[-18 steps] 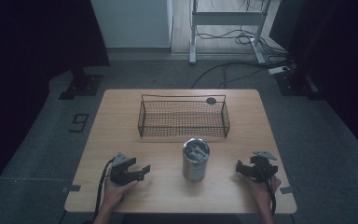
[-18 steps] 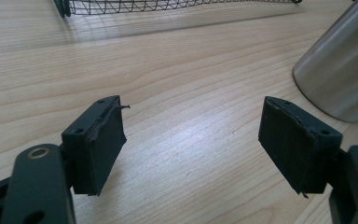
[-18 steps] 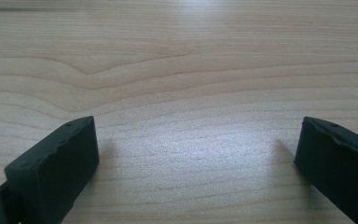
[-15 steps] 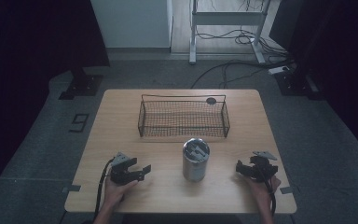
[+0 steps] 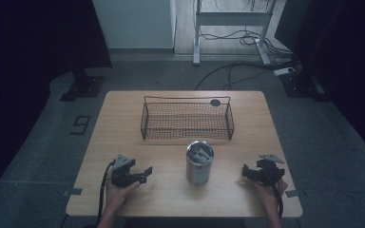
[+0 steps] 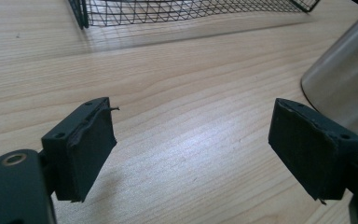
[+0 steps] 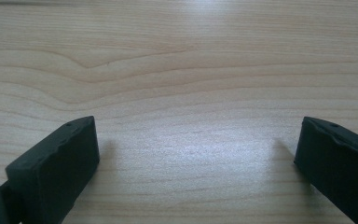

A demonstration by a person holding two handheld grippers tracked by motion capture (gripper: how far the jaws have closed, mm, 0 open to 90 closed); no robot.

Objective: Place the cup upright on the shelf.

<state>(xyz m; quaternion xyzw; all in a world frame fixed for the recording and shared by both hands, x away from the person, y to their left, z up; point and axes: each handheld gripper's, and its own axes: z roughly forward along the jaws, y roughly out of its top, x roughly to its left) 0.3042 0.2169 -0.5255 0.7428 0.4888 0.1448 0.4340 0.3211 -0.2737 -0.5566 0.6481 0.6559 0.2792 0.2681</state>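
My left gripper rests low over the near left part of the wooden table, its jaws spread apart with nothing between them but bare wood grain; in the left gripper view the two black pads stand well apart, and the steel canister rises just beyond the farther jaw, close but not touching; my right gripper sits at the near right of the table, jaws likewise released and wide, only pale wood between them in the right gripper view, one pad at either edge; my hands hold both tools from the table's near edge, cables trailing back toward me; the canister stands upright between the two grippers, near the middle of the table's front half, its open top showing something grey inside that I cannot make out; behind it, toward the far side, lies the black wire basket, long side facing me; a small dark round disc sits at the basket's far right rim.
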